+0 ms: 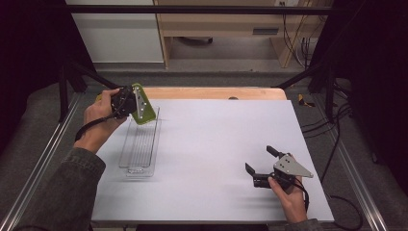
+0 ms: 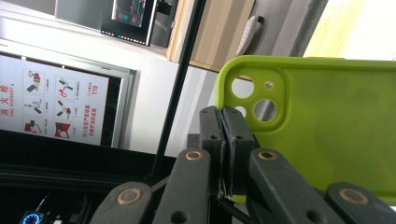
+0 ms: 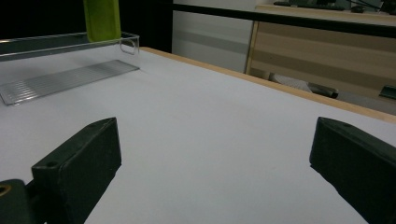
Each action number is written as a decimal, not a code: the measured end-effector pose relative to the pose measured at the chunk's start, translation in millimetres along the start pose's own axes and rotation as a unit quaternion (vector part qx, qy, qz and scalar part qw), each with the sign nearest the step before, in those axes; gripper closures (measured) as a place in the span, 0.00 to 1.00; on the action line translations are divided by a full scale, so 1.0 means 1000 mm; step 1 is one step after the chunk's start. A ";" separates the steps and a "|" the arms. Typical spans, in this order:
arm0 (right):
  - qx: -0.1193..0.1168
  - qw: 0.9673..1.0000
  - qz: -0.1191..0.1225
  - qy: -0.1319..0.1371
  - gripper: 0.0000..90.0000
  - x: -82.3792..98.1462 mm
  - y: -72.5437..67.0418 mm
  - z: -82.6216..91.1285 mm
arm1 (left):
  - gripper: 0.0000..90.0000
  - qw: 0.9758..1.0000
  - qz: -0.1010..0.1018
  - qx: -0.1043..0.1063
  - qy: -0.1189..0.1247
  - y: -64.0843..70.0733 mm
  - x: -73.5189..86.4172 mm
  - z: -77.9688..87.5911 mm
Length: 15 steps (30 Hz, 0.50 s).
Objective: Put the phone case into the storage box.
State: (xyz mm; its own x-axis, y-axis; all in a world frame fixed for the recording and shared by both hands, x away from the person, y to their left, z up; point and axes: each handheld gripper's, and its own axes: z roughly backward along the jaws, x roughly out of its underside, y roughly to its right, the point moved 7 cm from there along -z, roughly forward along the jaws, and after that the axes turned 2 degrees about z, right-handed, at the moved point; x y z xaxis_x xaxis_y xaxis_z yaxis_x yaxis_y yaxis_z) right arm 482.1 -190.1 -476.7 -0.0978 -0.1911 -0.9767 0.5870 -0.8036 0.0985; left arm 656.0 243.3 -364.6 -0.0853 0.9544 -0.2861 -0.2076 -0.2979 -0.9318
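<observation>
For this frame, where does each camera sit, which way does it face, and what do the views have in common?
High view: fixed above the person's side, looking forward and down on the table; both forearms, left gripper and right gripper show.
Left gripper view: rides the left gripper, facing up and outward toward the room; its black jaws are pinched on the green phone case.
Right gripper view: rides the right gripper, low over the table, facing the clear tray; its jaws stand wide apart.
Shared: the green phone case appears in all three; the clear tray in the high and right gripper views.

floor: grey carpet point(image 1: 250, 72) is seen beyond the table
furniture: a wooden cabinet point(image 1: 226, 24) is set against the far wall
poster: a safety poster point(image 2: 53, 105) is hung left of the claw
surroundings: dark curtains point(image 1: 370, 72) are hung at both sides
</observation>
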 end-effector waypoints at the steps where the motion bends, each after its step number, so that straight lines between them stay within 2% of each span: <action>1: 0.000 1.000 0.000 0.000 0.03 0.000 0.000 0.000 | 0.97 1.000 0.002 0.000 0.001 0.001 0.000 -0.001; 5: 0.000 1.000 0.000 -0.001 0.03 0.000 0.000 -0.001 | 0.97 1.000 -0.013 0.001 -0.003 0.001 -0.001 -0.002; 15: 0.000 1.000 0.000 0.000 0.03 0.000 0.000 0.000 | 0.97 1.000 -0.023 0.000 -0.006 0.000 0.002 -0.004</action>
State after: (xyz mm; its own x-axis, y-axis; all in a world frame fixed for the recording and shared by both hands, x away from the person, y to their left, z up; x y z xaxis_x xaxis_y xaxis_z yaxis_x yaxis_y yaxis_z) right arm 482.3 -190.0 -477.0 -0.0984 -0.1913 -0.9766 0.5869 -0.8037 0.0983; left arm 659.2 244.9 -366.1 -0.0873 0.9669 -0.2398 -0.2106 -0.2532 -0.9442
